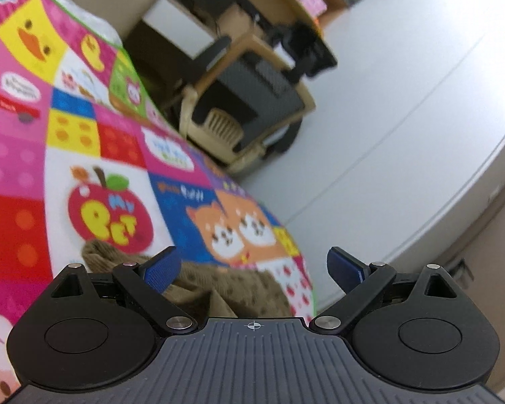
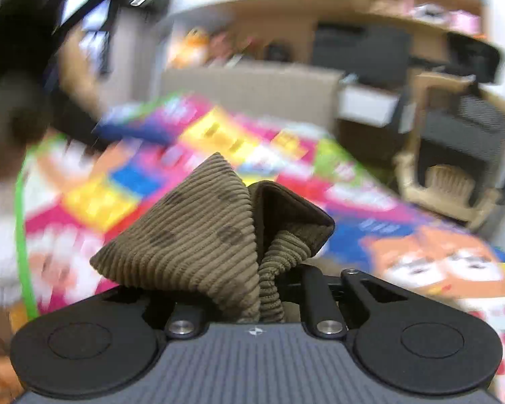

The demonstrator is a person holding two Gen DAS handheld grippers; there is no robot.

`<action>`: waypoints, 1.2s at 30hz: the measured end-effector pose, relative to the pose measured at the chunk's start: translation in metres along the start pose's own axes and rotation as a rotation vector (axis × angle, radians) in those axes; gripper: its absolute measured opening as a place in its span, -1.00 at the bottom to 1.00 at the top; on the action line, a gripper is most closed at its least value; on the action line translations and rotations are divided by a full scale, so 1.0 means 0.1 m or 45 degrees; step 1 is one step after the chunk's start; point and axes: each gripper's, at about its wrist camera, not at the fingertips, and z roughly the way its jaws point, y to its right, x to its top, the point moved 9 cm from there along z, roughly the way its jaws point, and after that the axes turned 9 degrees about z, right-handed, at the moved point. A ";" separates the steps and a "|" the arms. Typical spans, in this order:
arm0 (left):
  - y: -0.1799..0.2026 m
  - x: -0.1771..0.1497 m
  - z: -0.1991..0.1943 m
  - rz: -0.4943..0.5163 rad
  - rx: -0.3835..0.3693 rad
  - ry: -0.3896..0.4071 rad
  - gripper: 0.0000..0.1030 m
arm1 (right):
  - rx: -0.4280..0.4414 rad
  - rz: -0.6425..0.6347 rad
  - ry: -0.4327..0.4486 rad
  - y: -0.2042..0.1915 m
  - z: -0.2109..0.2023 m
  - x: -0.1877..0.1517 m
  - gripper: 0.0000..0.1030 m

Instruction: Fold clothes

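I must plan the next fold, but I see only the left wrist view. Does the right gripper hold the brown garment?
Observer: Yes, the right gripper is shut on the brown corduroy garment.
Operator: Which part?
Observer: A bunched, folded edge; it rises in front of the camera.
Operator: Is it above the mat?
Observer: Yes, the colourful play mat lies behind it. The left gripper is open and holds nothing.
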 end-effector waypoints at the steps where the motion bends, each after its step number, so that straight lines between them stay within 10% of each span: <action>1: 0.01 0.05 -0.04 -0.001 -0.005 0.022 0.89 | -0.030 0.076 0.034 0.21 -0.11 0.08 -0.76; 9: 0.16 -0.08 0.33 0.014 -0.009 -0.096 0.90 | -0.405 0.492 -0.066 1.87 -0.70 -0.51 -0.71; 18: 0.66 -0.85 1.29 0.163 -0.074 -0.477 0.91 | -0.462 0.587 -0.053 2.42 -1.12 -0.71 -0.36; 21: 0.80 -0.94 1.47 0.241 -0.081 -0.509 0.91 | -0.390 0.502 0.039 2.33 -1.31 -0.52 0.30; 27: 0.95 -0.83 1.83 0.273 -0.118 -0.489 0.91 | -0.152 0.385 -0.005 2.03 -1.16 -0.51 0.29; 33: 0.68 -1.01 2.11 0.313 0.049 -0.541 0.93 | -0.131 0.385 -0.125 2.00 -0.93 -0.79 0.21; 36: 0.55 -1.05 2.12 0.344 0.114 -0.559 0.95 | -0.141 0.419 -0.046 2.21 -1.16 -0.66 0.58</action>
